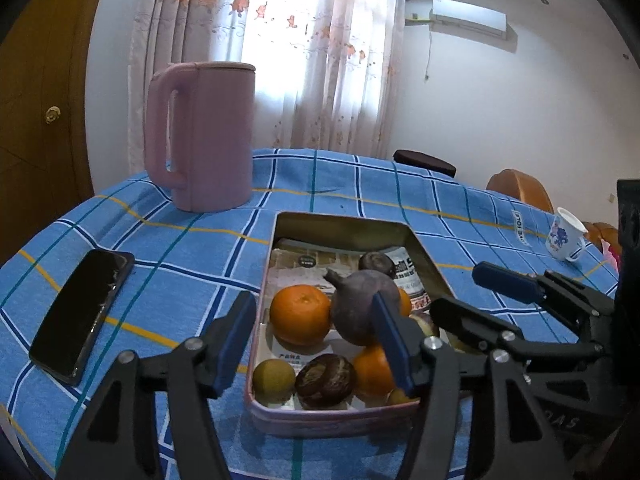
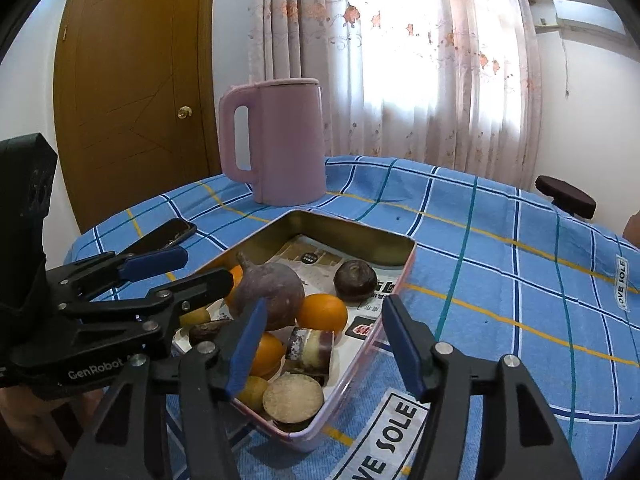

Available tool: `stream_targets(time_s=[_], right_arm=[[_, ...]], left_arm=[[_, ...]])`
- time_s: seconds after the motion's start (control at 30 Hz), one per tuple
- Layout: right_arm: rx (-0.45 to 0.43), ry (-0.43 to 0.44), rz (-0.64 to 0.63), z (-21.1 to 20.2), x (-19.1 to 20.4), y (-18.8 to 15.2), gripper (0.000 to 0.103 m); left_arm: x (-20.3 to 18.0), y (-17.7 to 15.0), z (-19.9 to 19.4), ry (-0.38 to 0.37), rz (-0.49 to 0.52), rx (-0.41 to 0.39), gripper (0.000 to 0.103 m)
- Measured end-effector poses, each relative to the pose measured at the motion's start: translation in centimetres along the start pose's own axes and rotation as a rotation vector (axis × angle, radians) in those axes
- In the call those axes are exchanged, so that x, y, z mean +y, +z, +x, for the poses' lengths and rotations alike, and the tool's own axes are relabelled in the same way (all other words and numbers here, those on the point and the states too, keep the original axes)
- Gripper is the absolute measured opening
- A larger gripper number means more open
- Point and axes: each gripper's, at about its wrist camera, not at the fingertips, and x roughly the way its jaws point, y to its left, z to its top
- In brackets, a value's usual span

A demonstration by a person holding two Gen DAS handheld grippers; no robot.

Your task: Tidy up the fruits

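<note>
An open pink tin (image 1: pixel 352 224) on the blue checked cloth holds oranges (image 1: pixel 300 314), a purple root-like fruit (image 1: pixel 362 304), a dark round fruit (image 1: pixel 326 380) and a small greenish one (image 1: pixel 274 380). My left gripper (image 1: pixel 314 344) is open and straddles the tin's near left wall without touching it. In the right wrist view the same tin (image 2: pixel 360 236) shows the purple fruit (image 2: pixel 276 292), an orange (image 2: pixel 322 312) and a cut half (image 2: pixel 292 400). My right gripper (image 2: pixel 326 344) is open astride the tin's right wall, holding nothing. Each gripper shows in the other's view (image 1: pixel 480 300) (image 2: pixel 180 272).
A pink kettle (image 1: pixel 204 136) stands behind the tin. A black phone (image 1: pixel 82 312) lies left of it, and a white cup (image 1: pixel 566 240) sits at the far right edge. Chair backs (image 1: pixel 520 188) stand beyond the table. A wooden door (image 2: pixel 132 92) is at the back left.
</note>
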Motion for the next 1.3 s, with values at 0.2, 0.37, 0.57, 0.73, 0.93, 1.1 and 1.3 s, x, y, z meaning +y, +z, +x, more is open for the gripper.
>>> stream_targets(time_s=[0.2,0.37,0.57,0.73,0.93,1.1,1.3], right_arm=[[-0.053,-0.036,0.015,-1.1,-0.3,-0.1,0.068],[-0.051,-0.074,0.061,-1.8,-1.3,-0.3,0.069],[-0.081,-0.121,0.082,-4.2,-2.0,-0.2,0.071],[-0.114,-0.158,0.094,-6.2,-2.6,0.1,0.075],[-0.125,-0.18,0.114,-7.4,-3.3,0.1,0.075],[-0.142,-0.19,0.122,-8.5,-3.3,0.1,0.075],[-0.155,-0.2,0.122,-9.4,-3.4,0.3,0.075]], left_arm=[[0.2,0.2,-0.9,0.011,-0.006,-0.029,0.077],[0.1,0.6,-2.3,0.007,-0.008,-0.074,0.095],[-0.6,0.9,-3.4,-0.003,0.006,-0.103,0.098],[-1.1,1.0,-3.9,-0.012,0.01,-0.11,0.099],[-1.8,1.1,-4.4,-0.02,0.021,-0.112,0.1],[-2.1,1.2,-4.9,-0.022,0.023,-0.121,0.102],[-2.7,1.3,-5.2,-0.026,0.036,-0.12,0.102]])
